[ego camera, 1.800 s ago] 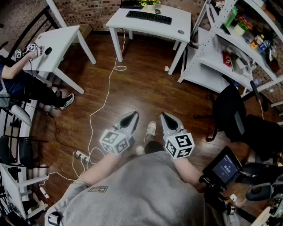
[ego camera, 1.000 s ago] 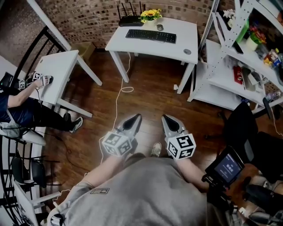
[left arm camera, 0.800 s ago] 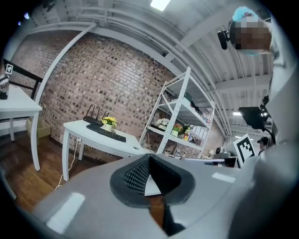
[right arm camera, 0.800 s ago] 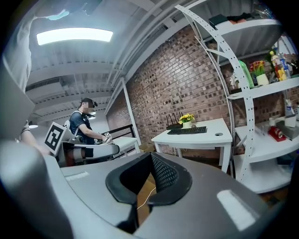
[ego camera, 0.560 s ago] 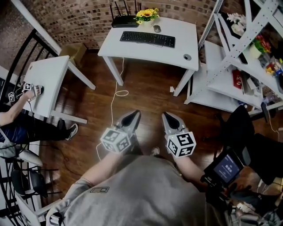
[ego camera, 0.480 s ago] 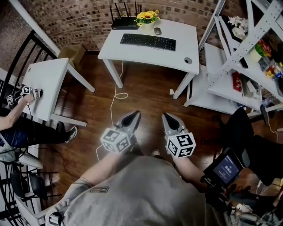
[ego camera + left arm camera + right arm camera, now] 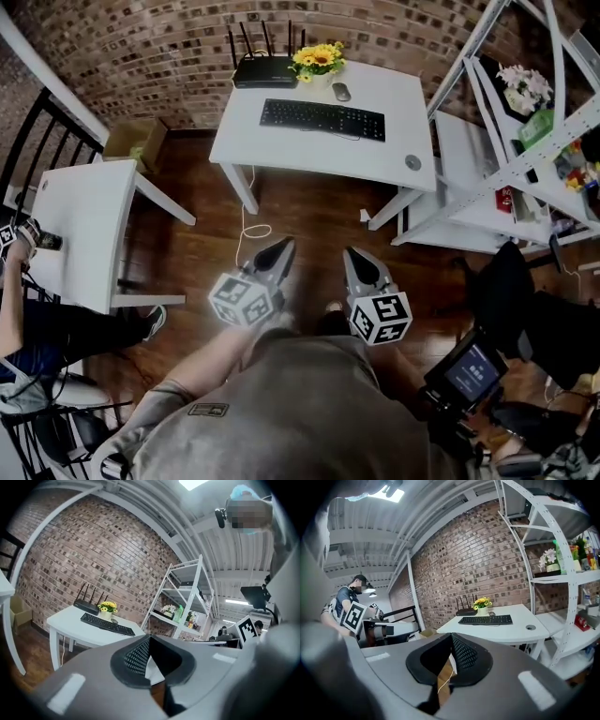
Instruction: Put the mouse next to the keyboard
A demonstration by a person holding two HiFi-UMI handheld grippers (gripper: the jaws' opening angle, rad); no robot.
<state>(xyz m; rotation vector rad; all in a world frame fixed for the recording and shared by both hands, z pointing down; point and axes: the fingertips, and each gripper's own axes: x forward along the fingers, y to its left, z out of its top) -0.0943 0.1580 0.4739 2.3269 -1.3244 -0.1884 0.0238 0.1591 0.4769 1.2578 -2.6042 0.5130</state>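
With left gripper (image 7: 279, 247) and right gripper (image 7: 353, 254) both closed and empty, approach the white desk (image 7: 281, 150) squarely; open one only above the mouse (image 7: 341, 91) at the rear edge, behind the keyboard (image 7: 322, 118)

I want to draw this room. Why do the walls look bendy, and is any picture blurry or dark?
Head view: sharp, but the wide lens bows the brick wall and the shelf. Left gripper view: round black border, curved brick wall, one smudged patch laid over a face. Right gripper view: same dark border, and the ceiling lamp glares white.
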